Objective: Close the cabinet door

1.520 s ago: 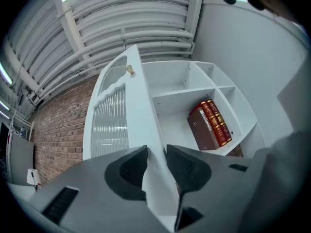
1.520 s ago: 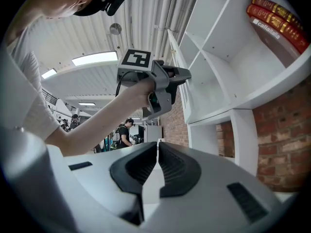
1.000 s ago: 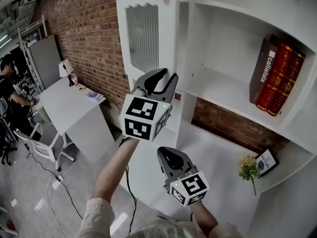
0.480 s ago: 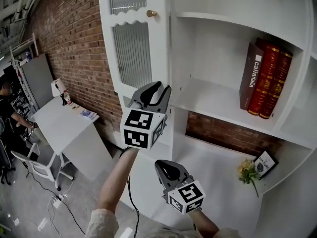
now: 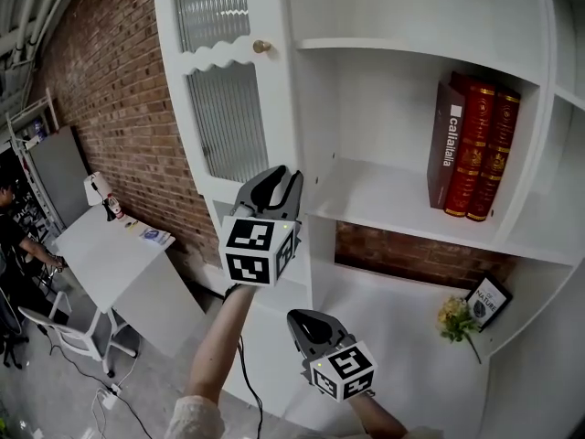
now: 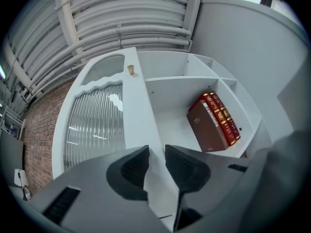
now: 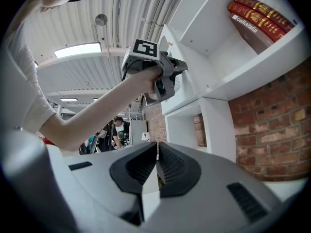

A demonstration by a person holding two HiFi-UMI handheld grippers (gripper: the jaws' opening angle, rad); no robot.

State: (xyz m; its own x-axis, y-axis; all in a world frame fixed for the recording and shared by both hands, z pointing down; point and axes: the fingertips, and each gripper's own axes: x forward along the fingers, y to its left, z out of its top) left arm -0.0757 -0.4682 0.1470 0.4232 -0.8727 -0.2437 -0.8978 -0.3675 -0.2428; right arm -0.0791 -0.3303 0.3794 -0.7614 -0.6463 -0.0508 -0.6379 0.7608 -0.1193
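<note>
Slip risk: my left gripper (image 5: 274, 181) is closing its jaws over the cabinet door (image 5: 271, 108) edge, not yet clamped; swinging early loses it. Right gripper (image 5: 309, 323), below the door, is clenched empty.

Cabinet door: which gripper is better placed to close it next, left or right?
Left. The left gripper is up at the free edge of the cabinet door, jaws closing with that edge between them. The right gripper hangs lower, shut and empty, away from the door.
</note>
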